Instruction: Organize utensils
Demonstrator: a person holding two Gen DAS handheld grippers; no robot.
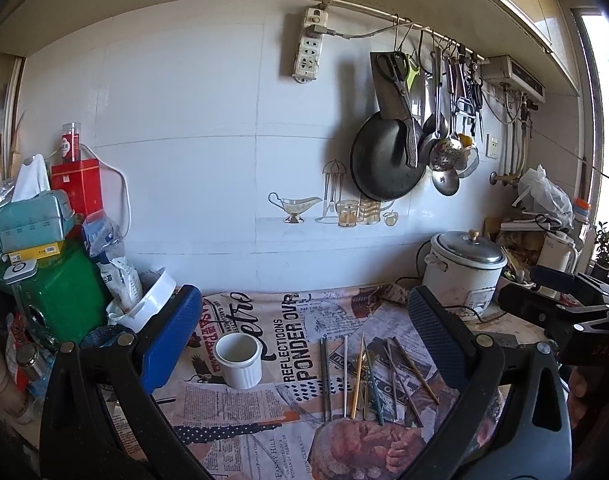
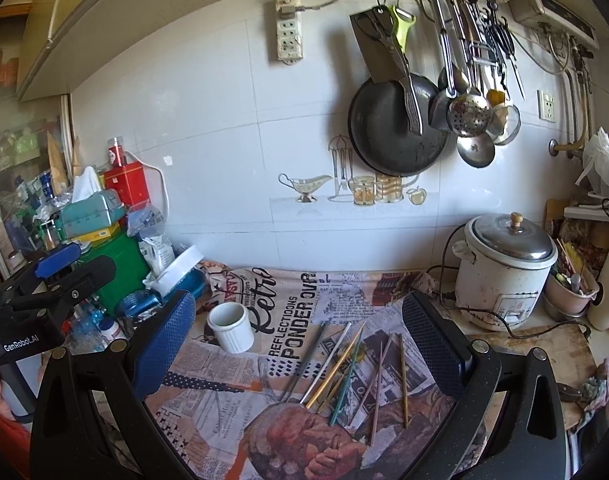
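- The left gripper point(image 1: 304, 344), with blue-padded black fingers, hovers above the worktop with its jaws spread wide and nothing between them.
- The right gripper point(image 2: 300, 344) is likewise wide apart and empty.
- A loose row of thin metal and wooden chopsticks point(image 2: 344, 368) lies on the newspaper-print cloth point(image 2: 224, 408) covering the worktop, toward its front edge.
- A white ribbed ceramic cup point(image 2: 230, 328) stands upright on the cloth, left of the chopsticks and apart from them.
- A white rice cooker with a steel lid point(image 2: 504, 268) sits at the worktop's back right.
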